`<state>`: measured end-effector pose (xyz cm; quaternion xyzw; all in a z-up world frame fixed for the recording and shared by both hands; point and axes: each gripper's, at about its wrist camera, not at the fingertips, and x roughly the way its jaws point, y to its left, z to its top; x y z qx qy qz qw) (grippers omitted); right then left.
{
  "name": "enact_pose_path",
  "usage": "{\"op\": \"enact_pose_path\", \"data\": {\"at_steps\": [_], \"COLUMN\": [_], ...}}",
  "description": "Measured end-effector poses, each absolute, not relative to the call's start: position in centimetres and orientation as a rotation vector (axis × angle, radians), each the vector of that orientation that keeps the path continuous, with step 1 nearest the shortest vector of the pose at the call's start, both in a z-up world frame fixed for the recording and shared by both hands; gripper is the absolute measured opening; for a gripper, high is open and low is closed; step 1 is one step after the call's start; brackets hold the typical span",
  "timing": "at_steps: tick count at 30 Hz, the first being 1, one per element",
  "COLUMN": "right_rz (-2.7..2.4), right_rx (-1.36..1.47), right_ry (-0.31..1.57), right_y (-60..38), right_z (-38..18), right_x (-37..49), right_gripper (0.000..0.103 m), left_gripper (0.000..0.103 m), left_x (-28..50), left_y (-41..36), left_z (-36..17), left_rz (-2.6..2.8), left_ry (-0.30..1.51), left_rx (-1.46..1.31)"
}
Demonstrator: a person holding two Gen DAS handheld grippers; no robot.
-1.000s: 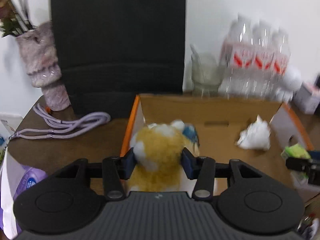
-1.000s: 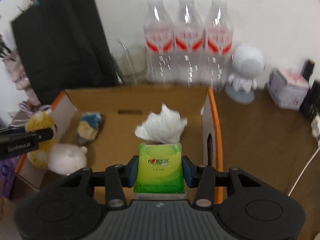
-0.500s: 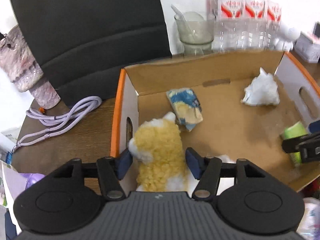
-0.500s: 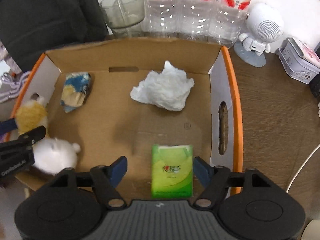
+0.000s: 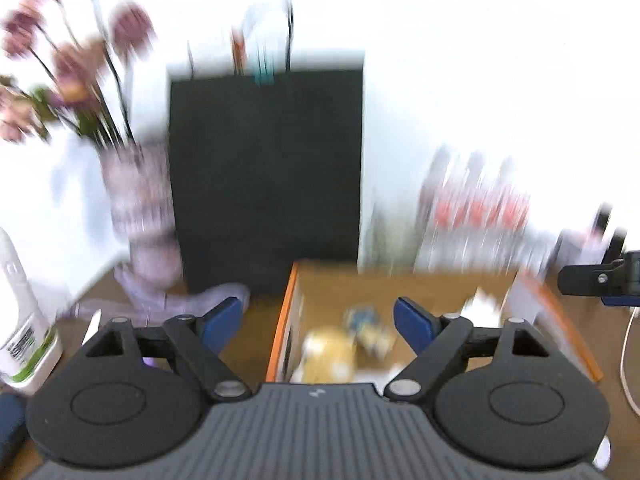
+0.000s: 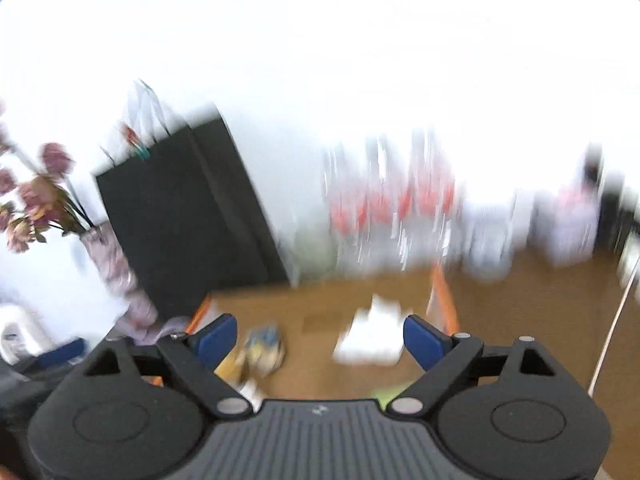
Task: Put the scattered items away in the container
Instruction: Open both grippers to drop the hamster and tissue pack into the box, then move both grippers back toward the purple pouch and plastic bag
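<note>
Cardboard, orange-edged box (image 5: 404, 284) holds our yellow plush toy (image 5: 332, 354), crumpled white tissue (image 6: 374, 338) and green tissue pack (image 6: 386, 394); left claw (image 5: 318, 318) and right claw (image 6: 316, 340) gape wide, empty.

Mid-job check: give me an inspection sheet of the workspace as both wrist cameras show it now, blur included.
Surface: brown wooden table.
Job's things: cardboard box with orange rim holds yellow plush toy, blue-yellow packet, crumpled white tissue; a green edge shows, identity unclear.
Clutter: white bottle, water bottles, both blurred.
Grippers: left gripper open, empty; right gripper open, empty; both over the box.
Cables: white cable; lilac cord.
Surroundings: black bag, flower vase, white wall.
</note>
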<state>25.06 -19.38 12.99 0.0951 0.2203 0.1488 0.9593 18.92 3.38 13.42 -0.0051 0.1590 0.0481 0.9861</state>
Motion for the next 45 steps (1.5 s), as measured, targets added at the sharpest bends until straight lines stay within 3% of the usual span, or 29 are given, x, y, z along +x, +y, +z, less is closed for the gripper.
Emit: {"op": "enact_pose_path", "data": {"at_steps": [7,12,22,27,42,45], "right_rz": [0.247,0.222,0.274,0.27,0.268,0.272], "right_rx": [0.123,0.034,0.09,0.019,0.006,0.019], "right_ry": [0.341,0.343,0.295,0.285,0.339,0.389], "right_y": [-18.8,-18.2,-21.7,-23.8,-23.0,-22.8], "right_z": [11.3,11.0,6.5,3.2,3.4,3.5], "right_x": [19.8,16.3,-2.9,-12.5,-8.9,-5.2], "right_gripper": [0.091,0.091,0.094,0.098,0.097,0.097], "left_gripper": [0.096,0.098,0.103,0.103,0.103,0.094], "left_x": [14.9,11.1,-8.7,-17.8,-14.4,-10.7], "left_y": [2.8,1.7,0.4,-0.1,0.4,0.5], "left_z": [11.7,11.6,7.9,4.5,3.6,4.9], "left_rz": [0.06,0.091,0.014,0.057,-0.023,-0.111], "left_ry": [0.254,0.267,0.229,0.168,0.262,0.273], "left_rx": [-0.032,0.002,-0.07,0.085,0.018,0.012]}}
